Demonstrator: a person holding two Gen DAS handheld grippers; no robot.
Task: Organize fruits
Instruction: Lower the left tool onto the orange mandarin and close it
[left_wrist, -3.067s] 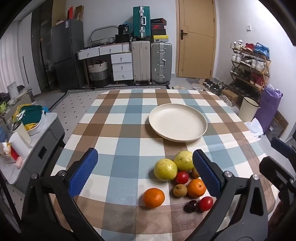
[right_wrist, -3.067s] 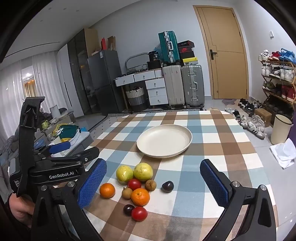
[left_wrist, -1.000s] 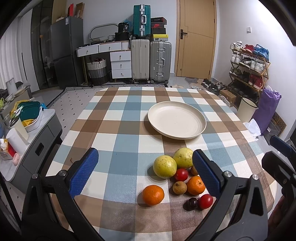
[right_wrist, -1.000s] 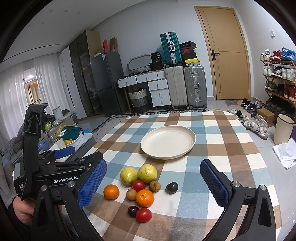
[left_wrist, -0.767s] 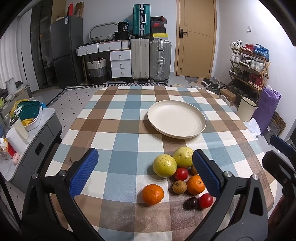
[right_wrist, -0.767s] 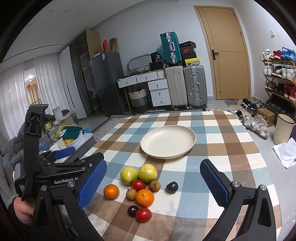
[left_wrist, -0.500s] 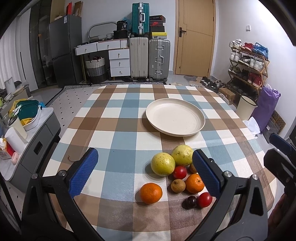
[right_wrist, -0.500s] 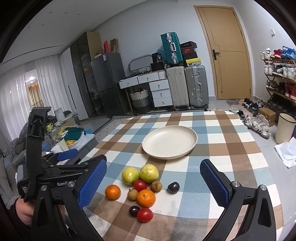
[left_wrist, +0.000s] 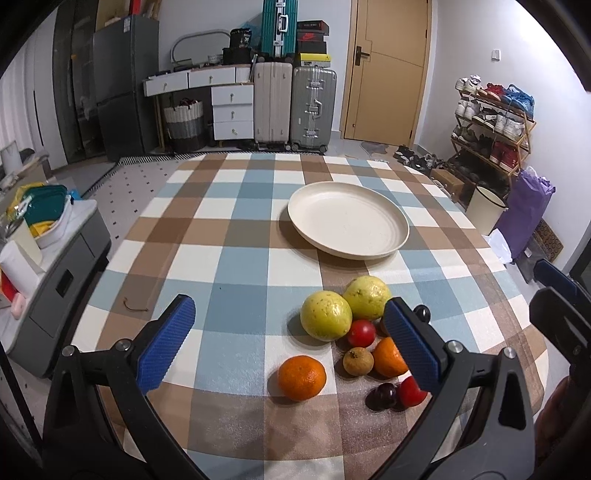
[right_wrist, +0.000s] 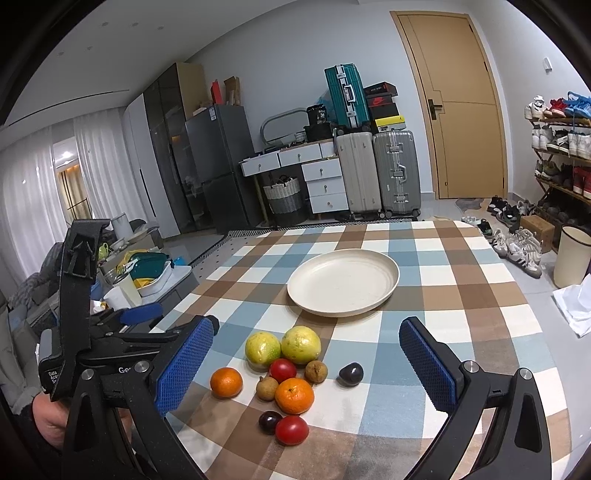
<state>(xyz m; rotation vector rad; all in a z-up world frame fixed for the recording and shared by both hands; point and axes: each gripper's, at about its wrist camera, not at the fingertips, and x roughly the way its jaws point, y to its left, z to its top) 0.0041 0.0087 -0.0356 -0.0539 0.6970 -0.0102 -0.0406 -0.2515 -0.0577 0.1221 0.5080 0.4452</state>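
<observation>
Counting the fruit on the checked surface (right_wrist: 461, 295): two yellow-green guavas (right_wrist: 300, 345), two oranges (right_wrist: 294, 395), two red tomatoes (right_wrist: 291, 430), two small brown fruits (right_wrist: 316, 371) and two dark plums (right_wrist: 351, 374), so ten pieces, all bunched near the front edge. One orange sits a bit apart on the left of the bunch, one plum apart on the right.

One cream plate (right_wrist: 384, 291) further back, nothing in it.

Left hand-held gripper (left_wrist: 291, 343) spread wide, gripping nothing, above the fruit; right hand-held gripper (right_wrist: 306, 363) same deal, wide apart and bare.

Right wrist view catches the lone plum clearly plus the left tool and a hand (right_wrist: 46, 417) on it. Left wrist view mostly hides that plum behind a blue pad, only nine pieces clear there.
</observation>
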